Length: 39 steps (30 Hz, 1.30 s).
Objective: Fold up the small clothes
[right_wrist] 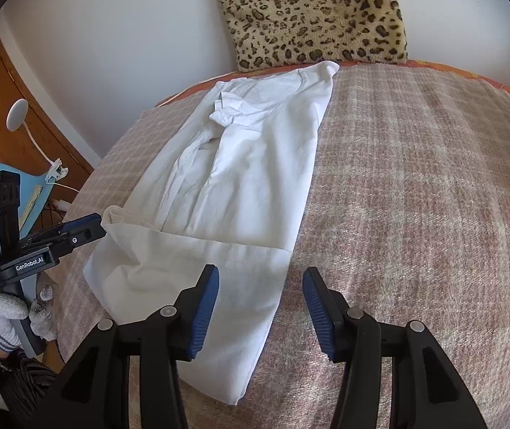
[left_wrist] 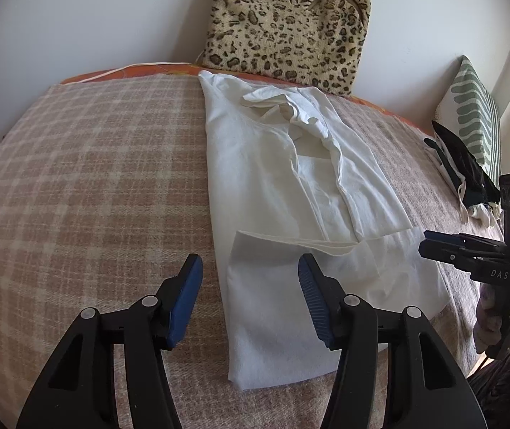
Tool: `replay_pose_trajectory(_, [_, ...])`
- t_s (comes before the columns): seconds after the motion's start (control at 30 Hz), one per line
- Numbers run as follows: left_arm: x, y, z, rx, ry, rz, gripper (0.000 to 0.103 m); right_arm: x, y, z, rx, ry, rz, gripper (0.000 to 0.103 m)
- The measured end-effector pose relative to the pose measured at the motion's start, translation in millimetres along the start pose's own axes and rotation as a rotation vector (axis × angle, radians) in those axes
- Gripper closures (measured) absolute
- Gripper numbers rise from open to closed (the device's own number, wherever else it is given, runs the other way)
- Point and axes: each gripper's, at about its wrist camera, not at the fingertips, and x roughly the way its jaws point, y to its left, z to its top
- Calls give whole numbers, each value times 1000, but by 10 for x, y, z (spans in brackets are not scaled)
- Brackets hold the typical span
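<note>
The left gripper [left_wrist: 249, 298] hangs with its jaws spread wide and nothing between them, just above the plaid blanket [left_wrist: 87, 178]. Its right-hand blue pad [left_wrist: 314, 304] sits over the near left part of the white garment [left_wrist: 290, 186], while the other pad is over bare blanket at about 9 o'clock of that cloth edge. From this claw the garment runs away toward 12 o'clock as a long narrow strip, its sides folded inward and its near end turned back in a flap.

The right gripper [right_wrist: 260, 307] is likewise released, jaws apart and gripping nothing. Its left-hand pad [right_wrist: 205, 307] lies over the near right edge of the garment [right_wrist: 248, 164]; the rest of the cloth stretches toward 11 o'clock.

At the far end, at 12 o'clock, a leopard-print cushion [left_wrist: 287, 25] leans on the wall. At 2 o'clock of the left gripper a green-patterned pillow [left_wrist: 476, 118] stands beside a dark cloth [left_wrist: 466, 168].
</note>
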Motion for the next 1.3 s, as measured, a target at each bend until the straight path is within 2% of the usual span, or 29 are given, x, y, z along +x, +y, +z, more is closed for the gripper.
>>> replay_pose_trajectory(0.13, [49, -78, 37, 39, 0, 17, 48, 32, 12, 35, 1, 3, 11, 51])
replay_pose_trajectory(0.27, [81, -117, 49, 42, 4, 5, 53, 65, -4, 58, 22, 12, 36, 60])
replay_pose_trajectory(0.33, [101, -166, 42, 67, 11, 14, 67, 70, 7, 49, 15, 16, 38, 62])
replay_pose_trajectory(0.37, [112, -180, 36, 75, 14, 20, 69, 73, 13, 45, 9, 18, 37, 64])
replay_pose_trajectory(0.43, [125, -171, 36, 78, 21, 28, 80, 78, 29, 46, 1, 18, 30, 67])
replay_pose_trajectory(0.5, [127, -136, 47, 65, 25, 33, 83, 78, 39, 46, -5, 16, 27, 70])
replay_pose_trajectory(0.53, [119, -108, 56, 55, 24, 35, 89, 74, 46, 46, -7, 14, 24, 73])
replay_pose_trajectory(0.67, [85, -52, 80, 37, 13, 60, 90, 74, 56, 44, -17, 12, 19, 77])
replay_pose_trajectory(0.9, [132, -89, 71, 60, 38, 58, 89, 93, 60, 40, -21, 21, 13, 75])
replay_pose_trajectory(1.0, [161, -102, 65, 69, 53, 82, 83, 95, 57, 39, -22, 21, 12, 75])
replay_pose_trajectory(1.1, [154, -114, 55, 80, 49, 81, 84, 94, 60, 34, -23, 18, 14, 76])
replay_pose_trajectory(1.13, [149, -114, 51, 81, 44, 79, 93, 96, 64, 36, -25, 16, 11, 78])
replay_pose_trajectory(1.17, [145, -113, 49, 81, 39, 82, 97, 93, 65, 39, -26, 13, 8, 83])
replay_pose_trajectory(1.23, [109, -109, 46, 75, 24, 87, 99, 70, 73, 48, -27, 1, 7, 96])
replay_pose_trajectory(1.3, [52, -88, 48, 65, 2, 100, 99, 26, 97, 66, -34, -22, 14, 98])
